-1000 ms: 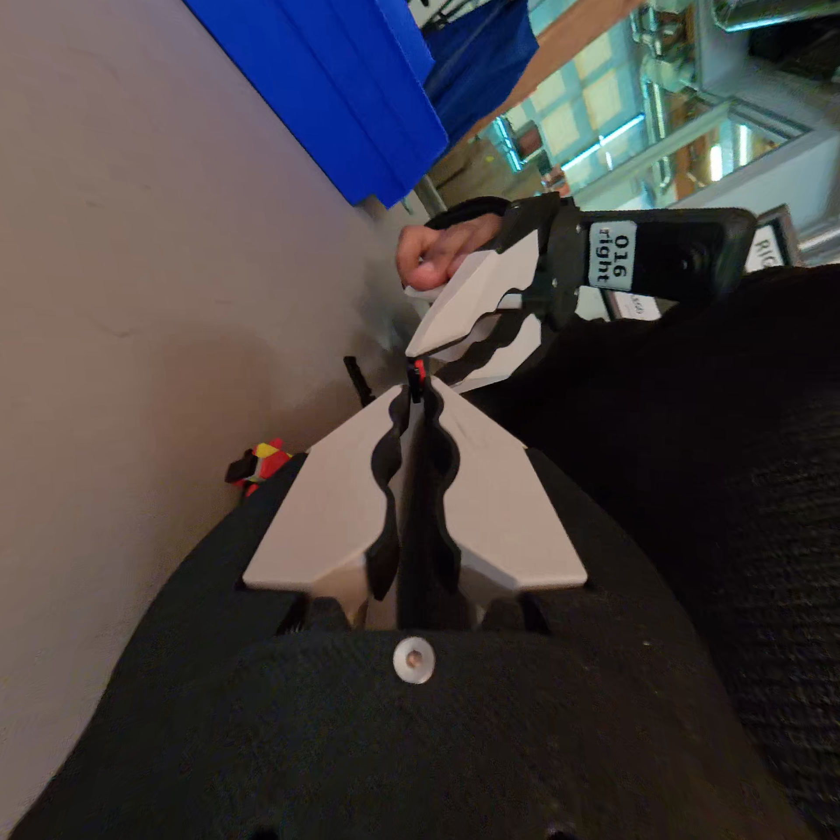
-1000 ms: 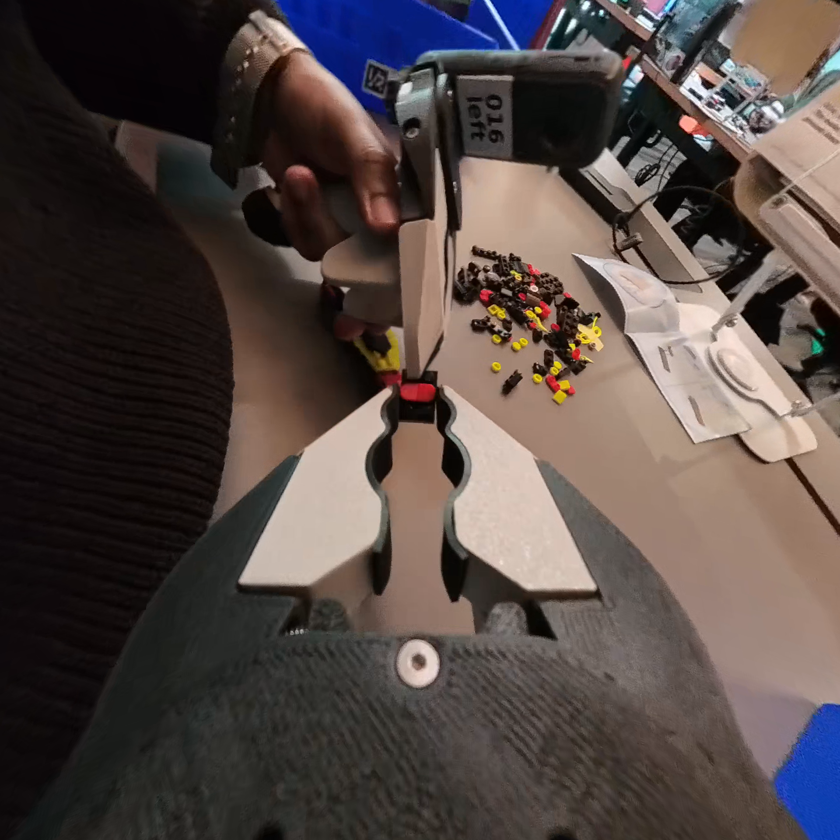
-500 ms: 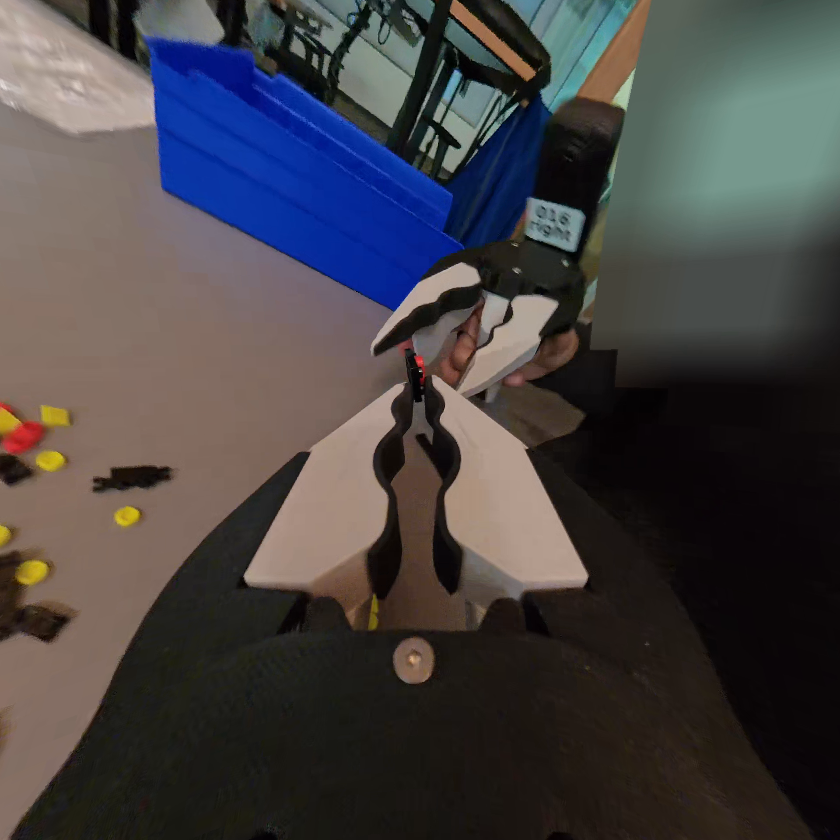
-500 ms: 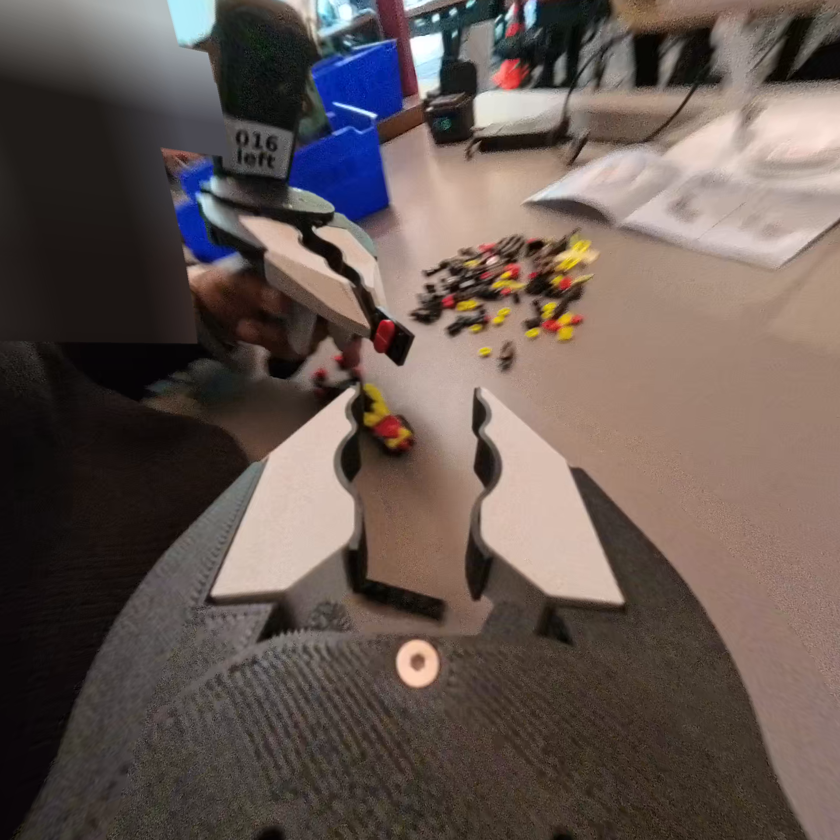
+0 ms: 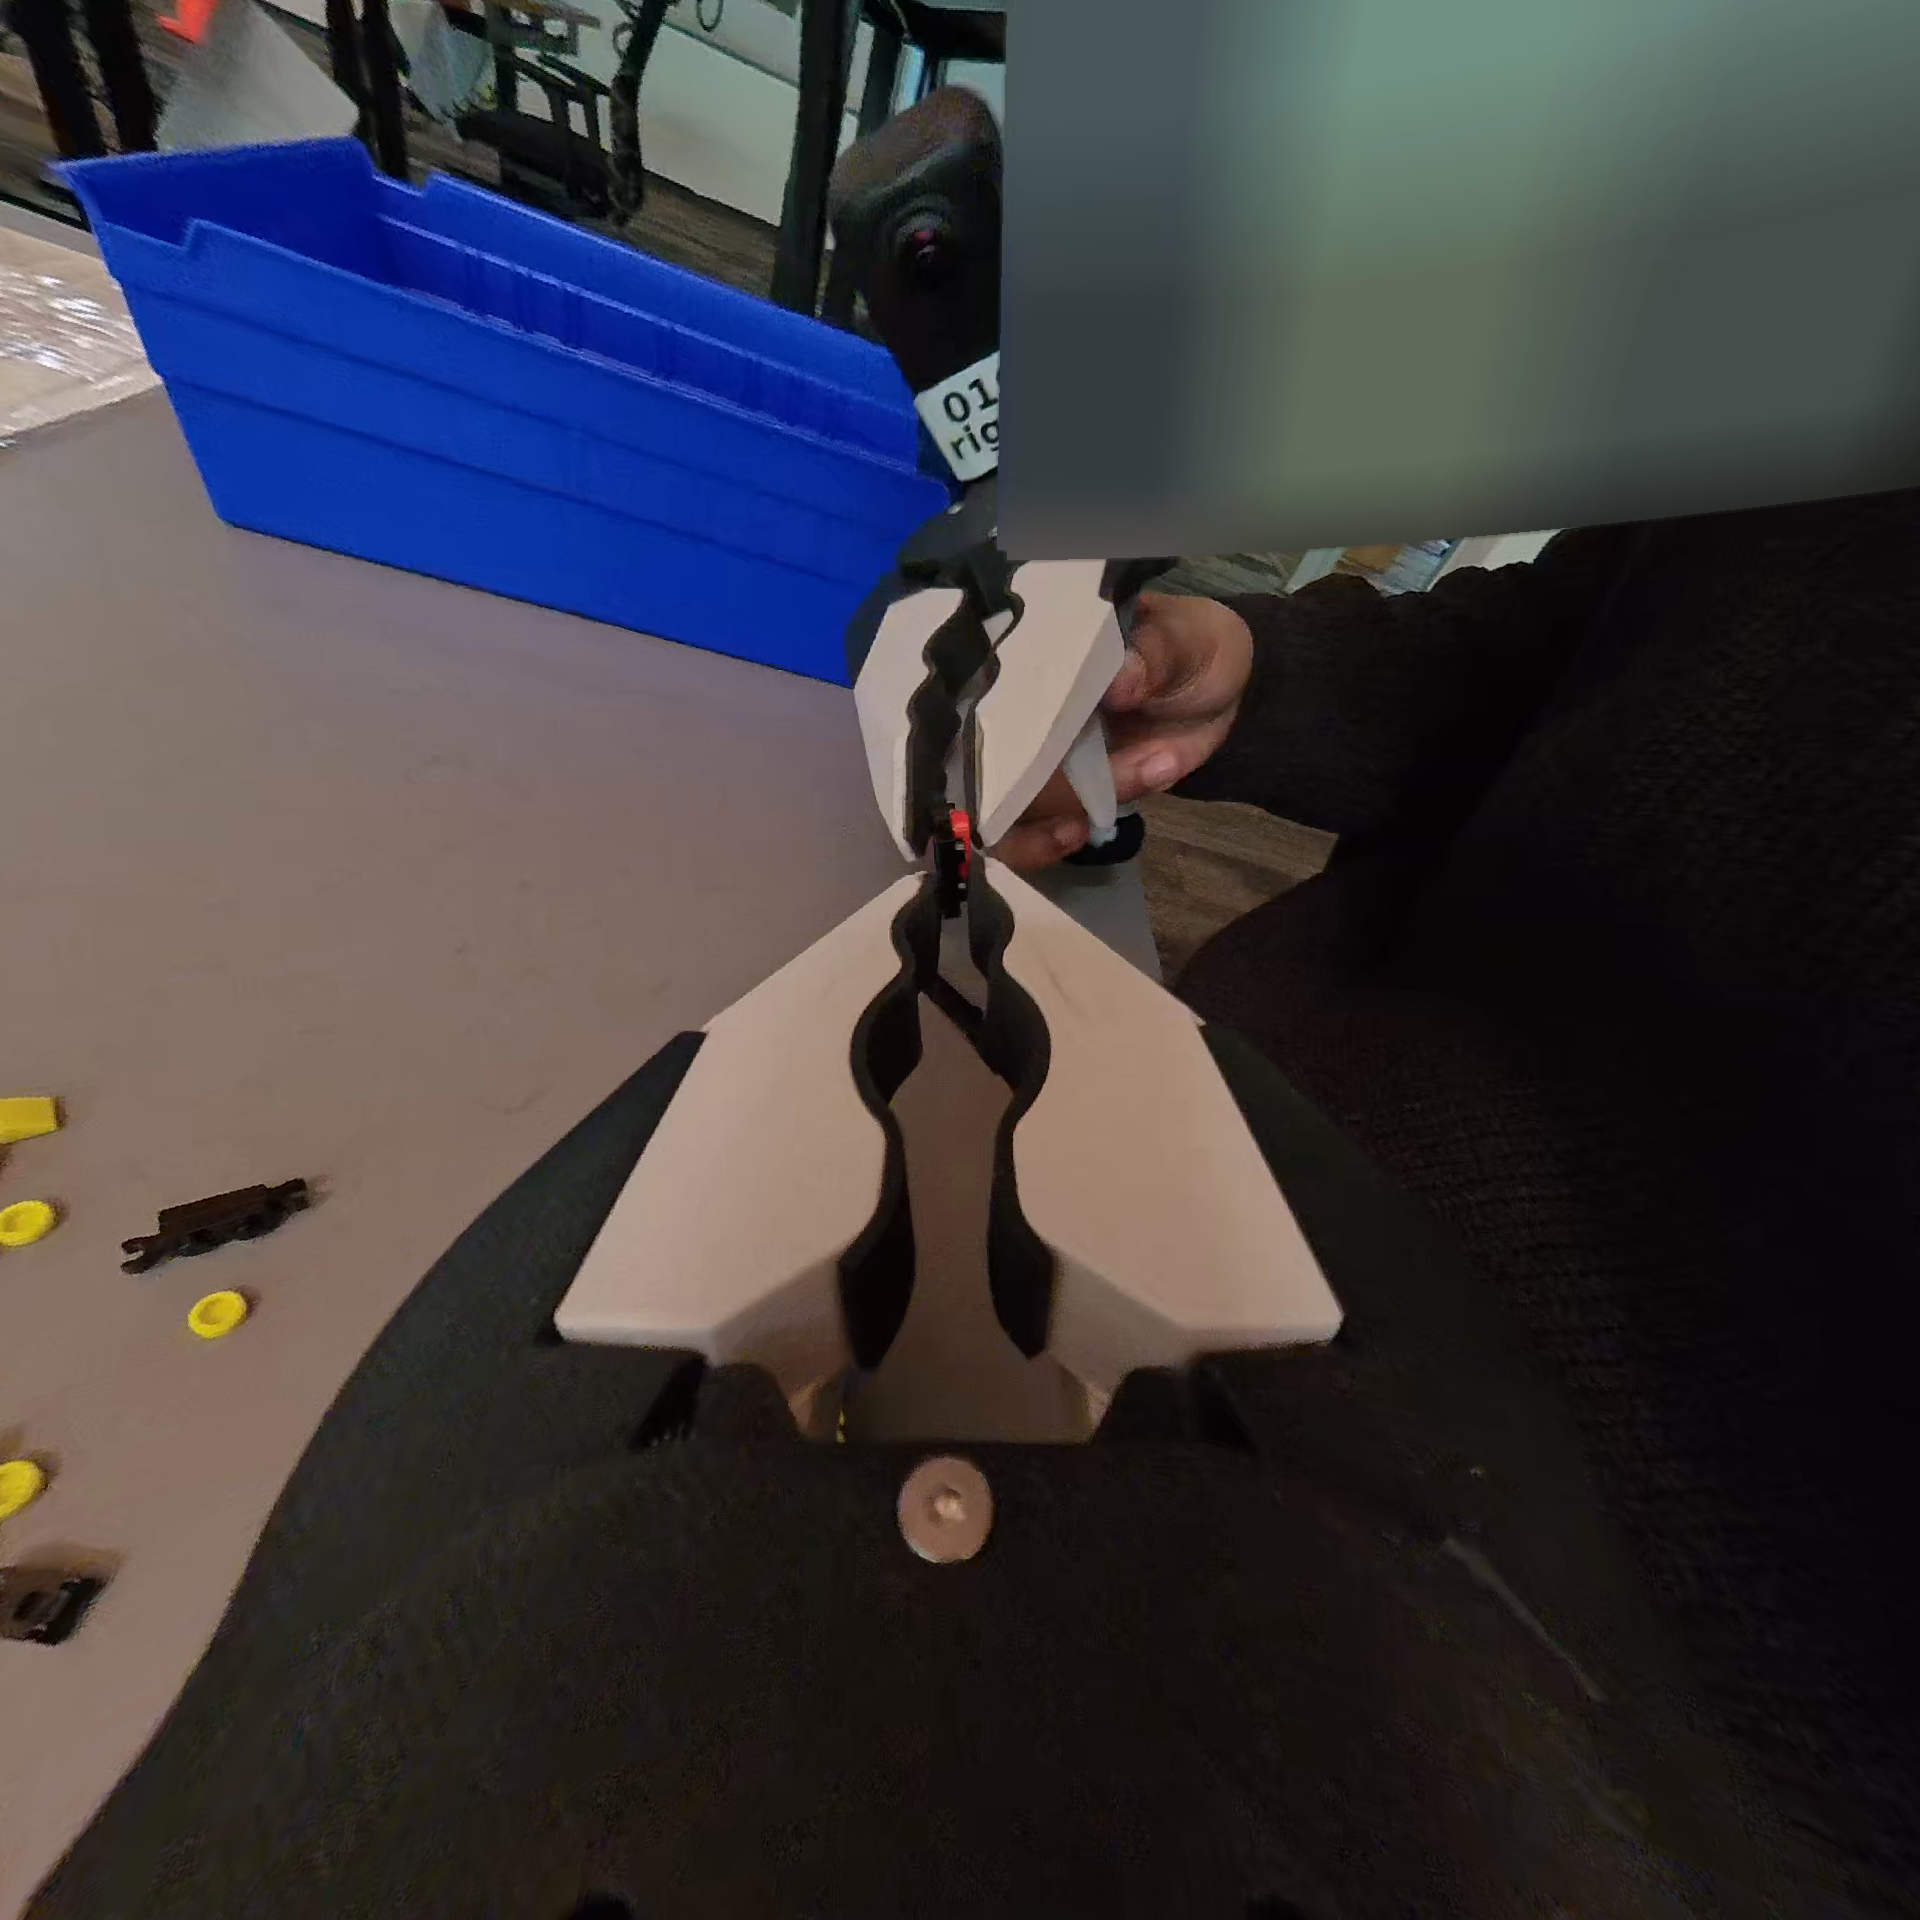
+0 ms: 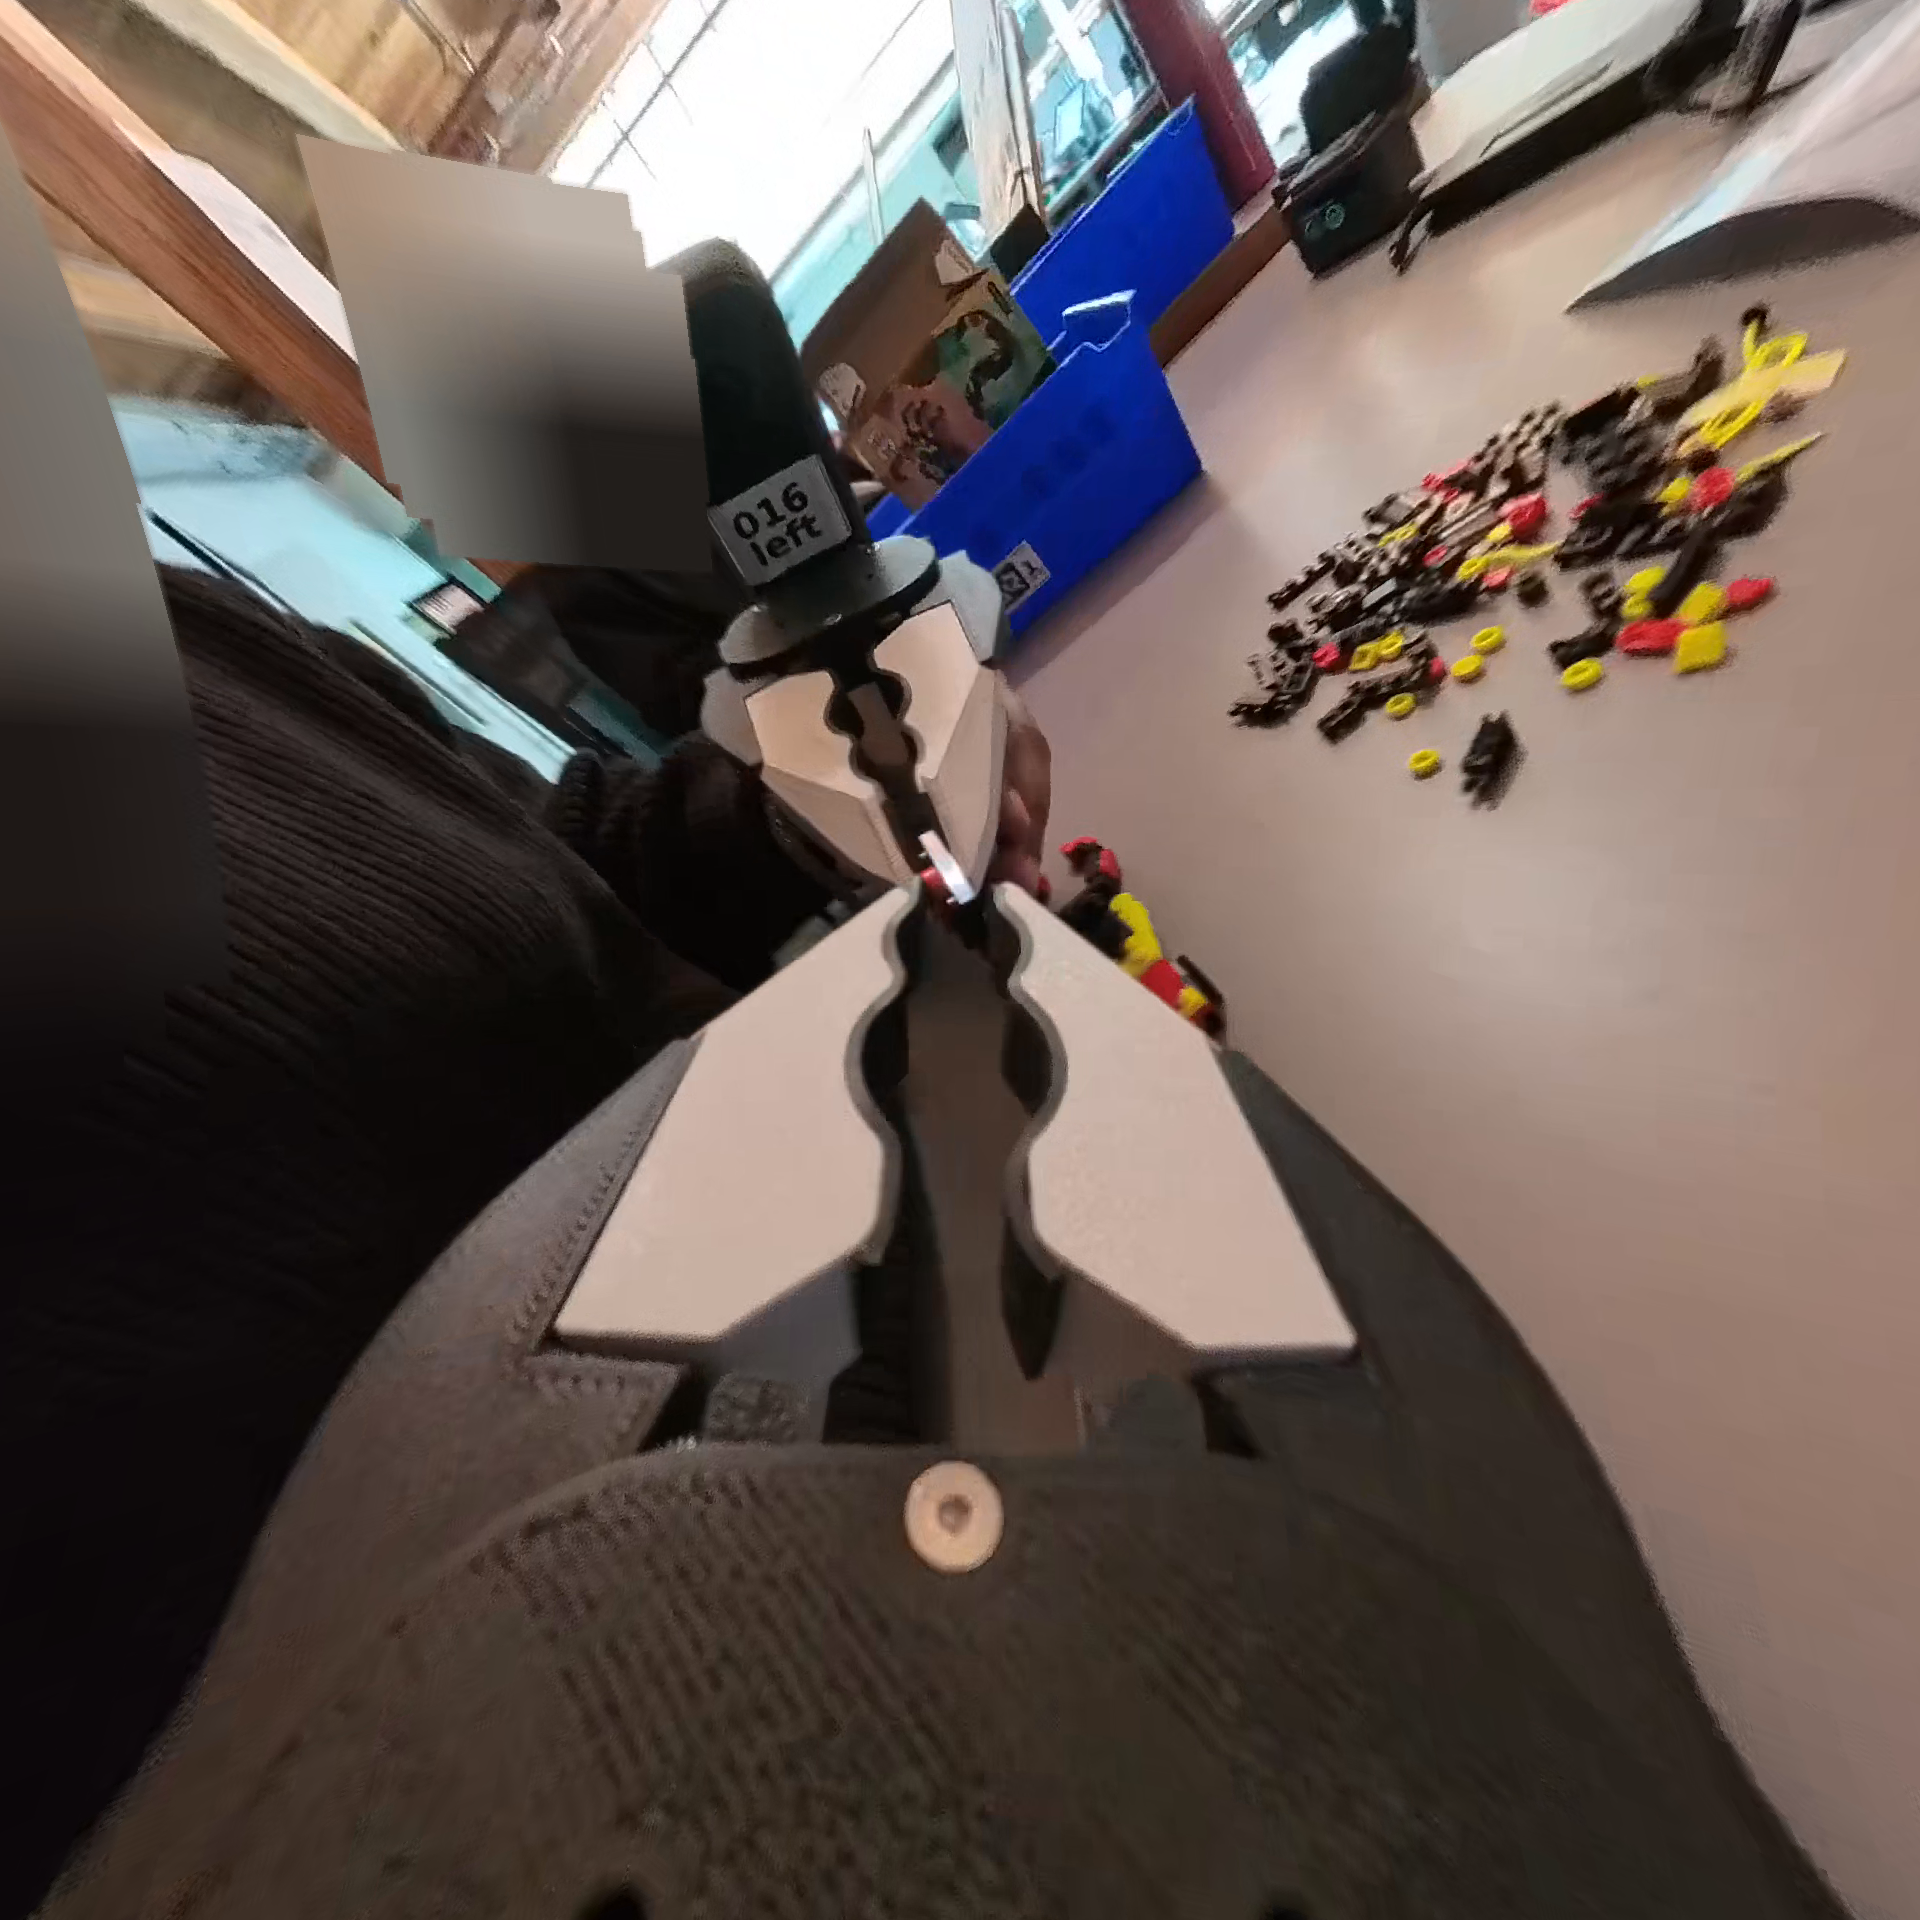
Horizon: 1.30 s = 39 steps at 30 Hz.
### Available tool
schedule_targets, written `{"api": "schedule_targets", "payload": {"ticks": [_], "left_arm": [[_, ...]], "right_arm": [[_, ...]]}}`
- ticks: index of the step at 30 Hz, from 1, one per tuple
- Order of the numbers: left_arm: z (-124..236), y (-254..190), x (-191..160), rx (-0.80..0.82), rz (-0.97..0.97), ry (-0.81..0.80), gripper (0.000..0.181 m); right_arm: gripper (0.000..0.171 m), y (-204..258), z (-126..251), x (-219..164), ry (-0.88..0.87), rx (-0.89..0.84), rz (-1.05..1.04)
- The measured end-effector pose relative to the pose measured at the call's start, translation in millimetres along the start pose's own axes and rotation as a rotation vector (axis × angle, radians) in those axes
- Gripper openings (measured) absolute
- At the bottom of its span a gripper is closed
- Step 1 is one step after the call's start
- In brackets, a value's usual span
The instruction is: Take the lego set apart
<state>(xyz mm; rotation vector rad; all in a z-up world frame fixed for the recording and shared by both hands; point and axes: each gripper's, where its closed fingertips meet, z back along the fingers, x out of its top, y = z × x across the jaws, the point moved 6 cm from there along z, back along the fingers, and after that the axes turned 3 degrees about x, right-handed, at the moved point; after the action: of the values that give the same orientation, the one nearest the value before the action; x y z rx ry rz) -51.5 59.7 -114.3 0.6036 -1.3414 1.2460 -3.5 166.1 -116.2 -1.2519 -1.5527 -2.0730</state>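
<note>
A small black and red lego piece [image 5: 951,864] is held in the air between both grippers, tip to tip. My left gripper [image 5: 951,902] is shut on its black end. My right gripper [image 5: 948,831] comes from the far side and is shut on its red end. In the right wrist view the right gripper [image 6: 951,920] pinches the piece [image 6: 940,883] against the left gripper [image 6: 935,860]. The rest of the lego set [image 6: 1143,951], red, yellow and black, lies on the table just right of the right gripper's fingers.
A pile of loose black, red and yellow pieces [image 6: 1538,561] lies farther out on the grey table [image 6: 1455,1039]. A black piece [image 5: 213,1226] and yellow rounds [image 5: 218,1314] lie left of my left gripper. Blue bins [image 5: 499,416] stand behind. The person's dark sleeves are close by. Only a small space, under 4 cm, lies between the two pairs of fingers.
Half a second ago the right gripper was open and apart from the piece. It has come back and shut on the piece's red end. The left gripper kept its hold throughout.
</note>
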Motion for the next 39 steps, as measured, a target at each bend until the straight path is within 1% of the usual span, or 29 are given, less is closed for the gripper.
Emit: {"api": "schedule_targets", "payload": {"ticks": [4, 5, 7, 9, 12, 13, 15, 17, 19, 24, 26, 29, 30, 31, 33, 34, 35, 37, 39], "left_arm": [[-1, 3, -2, -0.016, 0.096, 0.011, 0.005], [-2, 4, -4, -0.037, 0.138, 0.019, 0.011], [-2, 5, -8, -0.106, 0.267, 0.044, 0.026], [-3, 3, -11, -0.217, 0.421, 0.059, 0.038], [-5, -1, -14, -0.348, 0.584, 0.085, 0.046], [-6, -2, -17, -0.368, 0.610, 0.104, 0.047], [-9, -5, -22, -0.381, 0.601, 0.154, 0.048], [-10, -14, -23, -0.432, 0.575, 0.184, 0.043], [-11, -22, -25, -0.480, 0.555, 0.209, 0.032], [-13, -33, -34, -0.529, 0.517, 0.298, 0.028], [-14, -33, -37, -0.510, 0.502, 0.320, 0.016], [-14, -31, -38, -0.473, 0.464, 0.332, 0.016], [-14, -31, -38, -0.465, 0.451, 0.331, 0.015], [-14, -30, -38, -0.457, 0.434, 0.328, 0.016], [-13, -29, -35, -0.439, 0.402, 0.300, 0.016], [-13, -27, -32, -0.420, 0.384, 0.271, 0.017], [-12, -24, -27, -0.397, 0.366, 0.230, 0.017], [-8, -17, -16, -0.364, 0.365, 0.130, 0.017], [-3, -8, -6, -0.358, 0.446, 0.044, 0.017]], "right_arm": [[0.004, 6, 2, 0, 0.059, -0.062, 0.217], [0.004, 7, 3, 0, 0.070, -0.083, 0.281], [0.004, 11, 6, -1, 0.101, -0.112, 0.418], [0.004, 15, 7, -6, 0.153, -0.129, 0.563], [0.004, 23, 5, -14, 0.205, -0.119, 0.760], [0.004, 27, 4, -16, 0.205, -0.102, 0.809], [0.004, 35, 1, -19, 0.202, -0.054, 0.865], [0.004, 38, -2, -25, 0.245, -0.014, 0.885], [0.004, 39, -3, -32, 0.292, 0.009, 0.902], [0.005, 45, -6, -44, 0.361, 0.083, 0.903], [0.004, 46, -8, -45, 0.365, 0.092, 0.907], [0.005, 43, -8, -46, 0.377, 0.072, 0.894], [0.008, 42, -8, -45, 0.374, 0.061, 0.878], [0.016, 39, -8, -43, 0.363, 0.039, 0.857], [0.034, 32, -6, -36, 0.323, -0.006, 0.793], [0.038, 29, -5, -31, 0.297, -0.023, 0.754], [0.040, 26, -2, -26, 0.262, -0.040, 0.713], [0.038, 21, 3, -12, 0.179, -0.083, 0.639], [0.038, 22, 8, 1, 0.077, -0.095, 0.594]]}}
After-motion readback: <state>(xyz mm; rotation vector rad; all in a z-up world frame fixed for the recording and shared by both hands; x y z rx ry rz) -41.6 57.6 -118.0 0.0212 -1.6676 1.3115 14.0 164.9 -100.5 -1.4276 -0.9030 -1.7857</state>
